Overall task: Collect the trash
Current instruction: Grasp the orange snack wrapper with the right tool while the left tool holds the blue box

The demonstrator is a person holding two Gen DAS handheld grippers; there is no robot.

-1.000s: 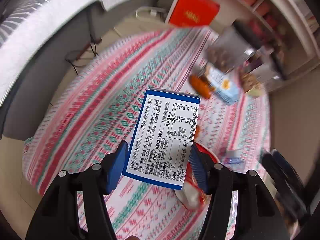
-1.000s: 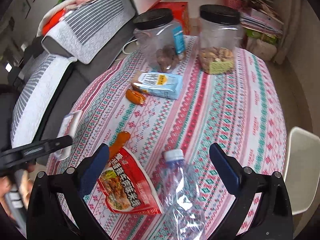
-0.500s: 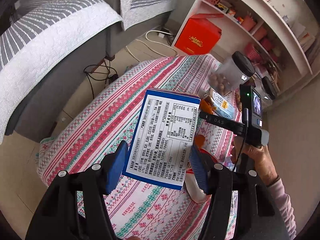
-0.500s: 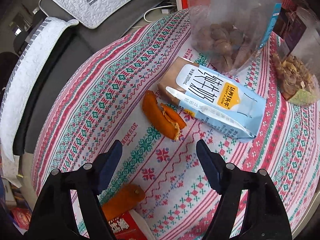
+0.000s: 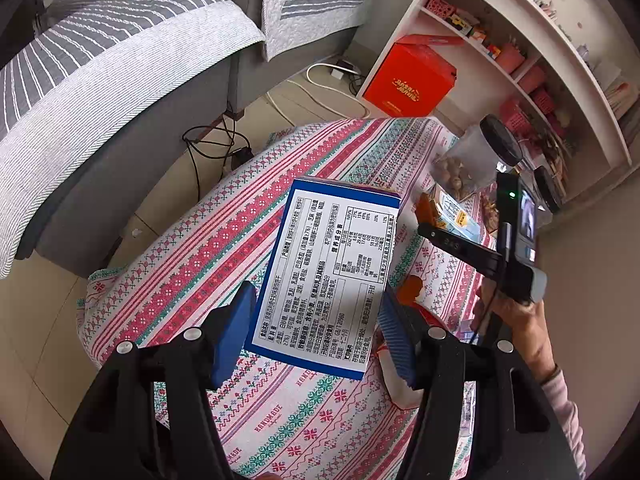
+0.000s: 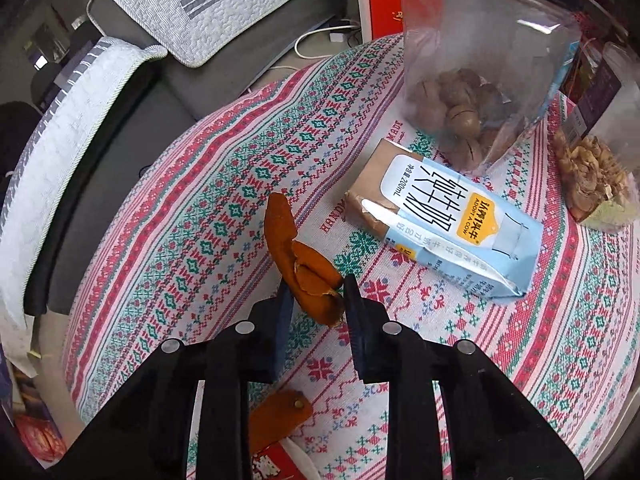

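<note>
A: Left first. What has the left gripper [image 5: 316,320] got?

B: A box [image 5: 328,272], label side up, pinched between the blue pads and held clear above the table [image 5: 192,264]. The jaws stand wide, set to the box's width.

A: And the right gripper [image 6: 316,300]?

B: Nearly closed on the peel [image 6: 304,264]. Its near end sits between the fingertips; the far end lies ahead of them on the cloth. The carton [image 6: 444,228] lies ahead and to the right of the fingers, and a jar [image 6: 472,68] of nuts beyond it.

A: Which step, then?

B: Picking up the peel, I'd judge. Next it needs a firm pinch, then a lift.

A: Changed since half a second ago?

B: The right jaws were wide apart and short of the peel; now they've closed round it. The left hold looks unchanged.
</note>
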